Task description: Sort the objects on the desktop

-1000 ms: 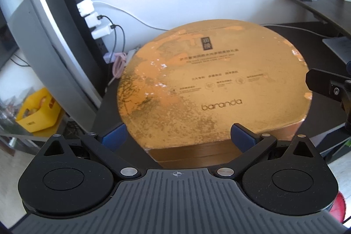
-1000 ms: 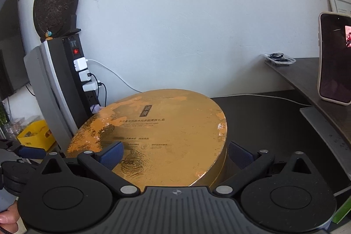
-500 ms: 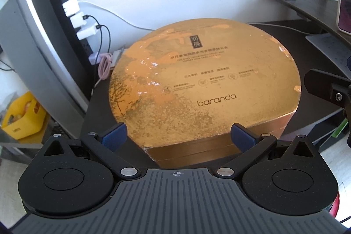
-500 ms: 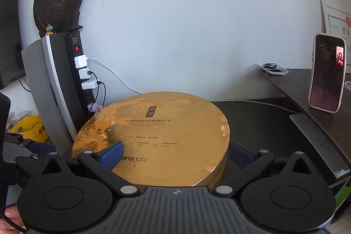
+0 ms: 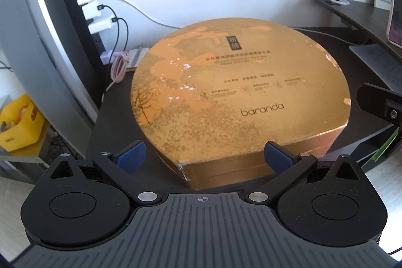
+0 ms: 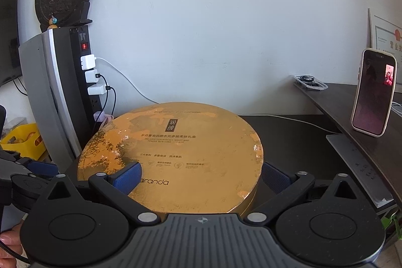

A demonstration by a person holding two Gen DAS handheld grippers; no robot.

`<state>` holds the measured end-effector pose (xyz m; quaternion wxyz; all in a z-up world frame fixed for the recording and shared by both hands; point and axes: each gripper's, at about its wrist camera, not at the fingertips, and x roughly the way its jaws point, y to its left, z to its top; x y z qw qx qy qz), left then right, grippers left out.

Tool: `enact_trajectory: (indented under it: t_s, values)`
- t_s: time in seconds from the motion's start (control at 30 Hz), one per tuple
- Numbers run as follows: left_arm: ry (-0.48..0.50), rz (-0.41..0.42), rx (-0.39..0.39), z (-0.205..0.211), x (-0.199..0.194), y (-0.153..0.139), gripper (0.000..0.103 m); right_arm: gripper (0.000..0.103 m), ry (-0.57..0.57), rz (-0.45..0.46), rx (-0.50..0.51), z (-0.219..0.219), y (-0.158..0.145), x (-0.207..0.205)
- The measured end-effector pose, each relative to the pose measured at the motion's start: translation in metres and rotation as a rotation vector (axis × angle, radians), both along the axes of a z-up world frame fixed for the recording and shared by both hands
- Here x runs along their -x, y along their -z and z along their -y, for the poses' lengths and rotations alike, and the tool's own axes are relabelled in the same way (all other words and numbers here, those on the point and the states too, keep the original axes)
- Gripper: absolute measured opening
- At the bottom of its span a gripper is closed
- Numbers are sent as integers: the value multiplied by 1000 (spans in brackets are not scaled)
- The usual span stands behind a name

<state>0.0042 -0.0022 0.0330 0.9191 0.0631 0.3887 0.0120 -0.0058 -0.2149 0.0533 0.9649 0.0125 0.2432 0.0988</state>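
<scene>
A large round gold gift box [image 5: 238, 92] marked "baranda" lies flat on a dark low shelf [image 5: 120, 117]. My left gripper [image 5: 204, 157] is open, its blue pads on either side of the box's flat front edge, apart from it. My right gripper [image 6: 201, 177] is open too; its left pad hovers over the lid of the gold gift box [image 6: 181, 142] and its right pad hangs off the box's right side. In the left wrist view, part of the right gripper shows as a black piece at the right edge. The left gripper's body shows at the left edge of the right wrist view.
A grey tower with a power strip and white chargers [image 6: 93, 77] stands left of the box, a pink cable [image 5: 118, 67] beside it. A phone [image 6: 374, 97] stands upright on the higher desk at right, with a ruler [image 6: 356, 162] below. A yellow bin [image 5: 17, 122] sits low at left.
Both grippers have drawn back from the box, which now looks smaller and sits level on the shelf. The phone has slid further into the right wrist view. Jaws stayed open.
</scene>
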Motion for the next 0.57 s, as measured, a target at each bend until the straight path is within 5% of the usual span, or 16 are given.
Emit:
enact_trajectory:
  t_s: [0.57]
  values:
    - [25,-36,14,-1,-10,8,103,102,37,-30,-16,4,13,-6]
